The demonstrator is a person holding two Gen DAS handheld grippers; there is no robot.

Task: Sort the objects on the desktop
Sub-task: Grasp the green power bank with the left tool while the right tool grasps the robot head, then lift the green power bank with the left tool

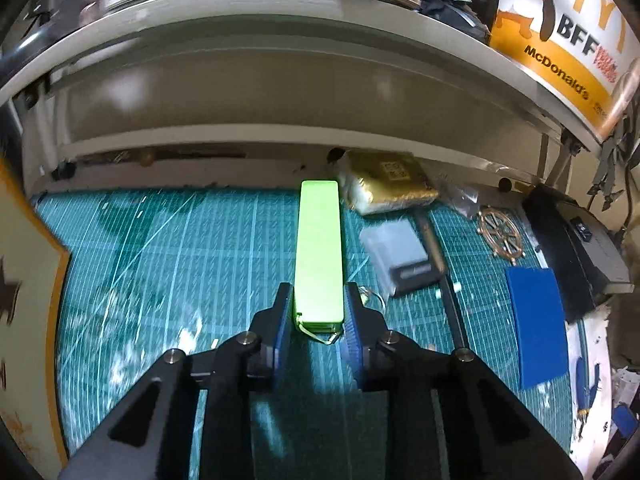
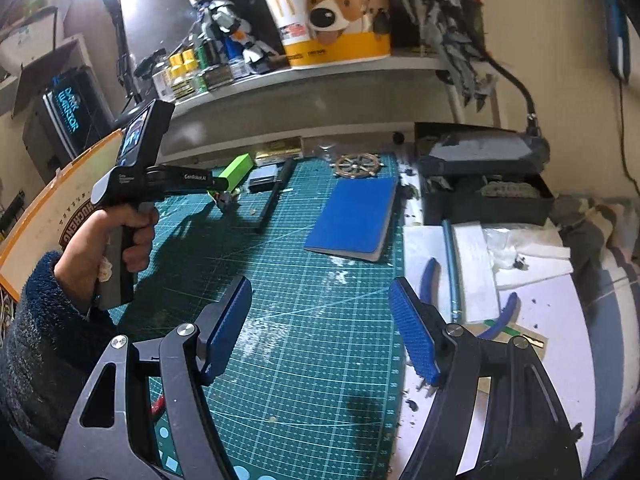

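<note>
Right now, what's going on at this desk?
A person is sorting desk clutter with a pair of handheld tongs. The left tongs are shut on a lime-green power bank, held above the green cutting mat. The right tongs are open and empty over the mat. Still lying on the mat: a blue notebook, a brass ship's wheel, a gold-wrapped packet and a black pen.

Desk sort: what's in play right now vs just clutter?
In play:
- green power bank, clamped in left gripper
- right gripper, jaws open, empty

Lying about:
- blue notebook
- ship's wheel ornament
- gold packet
- blue-handled pliers
</note>
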